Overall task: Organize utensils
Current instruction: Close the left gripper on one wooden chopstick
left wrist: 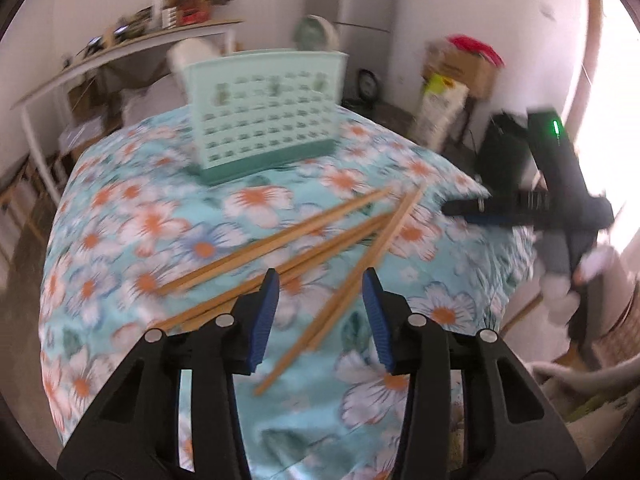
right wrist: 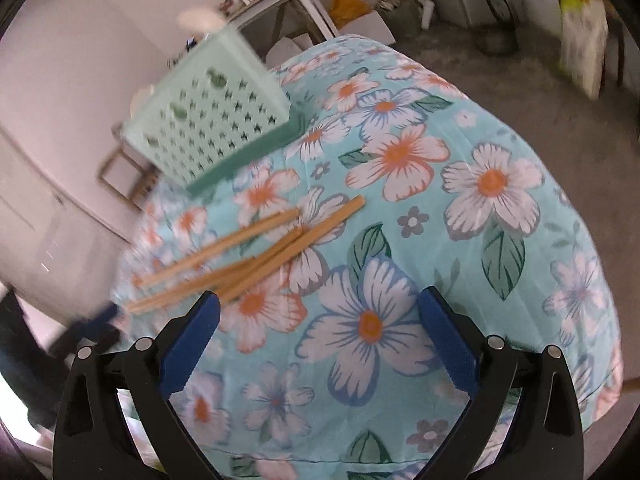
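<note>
Chopsticks (left wrist: 288, 248) scattered mid-frame on floral desk (left wrist: 120, 208).
Left claw (left wrist: 320, 316) parted around one pair (not pinching); right claw (right wrist: 320, 344) wide open, empty.

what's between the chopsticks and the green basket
Nothing: only bare flowered cloth lies between the chopsticks and the green basket, clearest in the right wrist view.

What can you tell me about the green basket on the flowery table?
The basket is pale mint-green, looks like plastic, and stands upright on a darker green base. Its wall has rows of small cut-out holes. It rests on the flowered tablecloth at the far side, beyond the wooden chopsticks, which lie apart from it. Nothing shows sticking out of its top; its inside is hidden.
</note>
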Demonstrator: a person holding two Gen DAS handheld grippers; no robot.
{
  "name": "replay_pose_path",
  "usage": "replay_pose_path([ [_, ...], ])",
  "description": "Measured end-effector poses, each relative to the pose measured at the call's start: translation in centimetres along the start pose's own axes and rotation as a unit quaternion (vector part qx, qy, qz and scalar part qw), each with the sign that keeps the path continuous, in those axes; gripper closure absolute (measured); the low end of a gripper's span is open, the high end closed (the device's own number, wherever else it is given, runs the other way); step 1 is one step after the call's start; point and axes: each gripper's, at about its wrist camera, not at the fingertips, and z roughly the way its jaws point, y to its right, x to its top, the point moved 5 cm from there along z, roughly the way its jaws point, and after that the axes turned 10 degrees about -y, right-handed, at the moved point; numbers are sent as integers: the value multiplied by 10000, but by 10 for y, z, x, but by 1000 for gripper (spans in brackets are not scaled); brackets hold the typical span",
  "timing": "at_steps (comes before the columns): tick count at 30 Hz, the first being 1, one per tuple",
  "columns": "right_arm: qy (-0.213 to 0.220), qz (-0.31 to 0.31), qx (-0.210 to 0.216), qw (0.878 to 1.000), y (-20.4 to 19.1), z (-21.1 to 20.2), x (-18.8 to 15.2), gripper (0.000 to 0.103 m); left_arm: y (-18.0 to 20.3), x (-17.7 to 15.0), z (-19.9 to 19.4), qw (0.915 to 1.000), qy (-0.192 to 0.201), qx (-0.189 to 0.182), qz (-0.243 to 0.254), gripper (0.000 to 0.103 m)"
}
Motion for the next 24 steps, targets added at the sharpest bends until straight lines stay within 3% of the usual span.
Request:
replay_pose_path([
  [5, 111, 419, 694, 9966, 11, -13, 5, 13, 34, 20, 20, 9977, -41, -88, 676, 67],
  [7, 89, 595, 906, 9941, 18, -13, 5, 18, 46, 25, 31, 9959, -95, -97, 894, 73],
  [11, 62, 774, 1040, 9915, 29, -10, 5, 28, 66, 30, 56, 9916, -260, 37, 1267, 84],
  [19, 49, 678, 1027, 9924, 30, -9, 5, 30, 77, 33, 87, 9825, -426, 549, 1726, 91],
  [24, 59, 676, 1014, 9925, 31, -10, 3, 32, 74, 33, 88, 9820, -432, 558, 1753, 94],
])
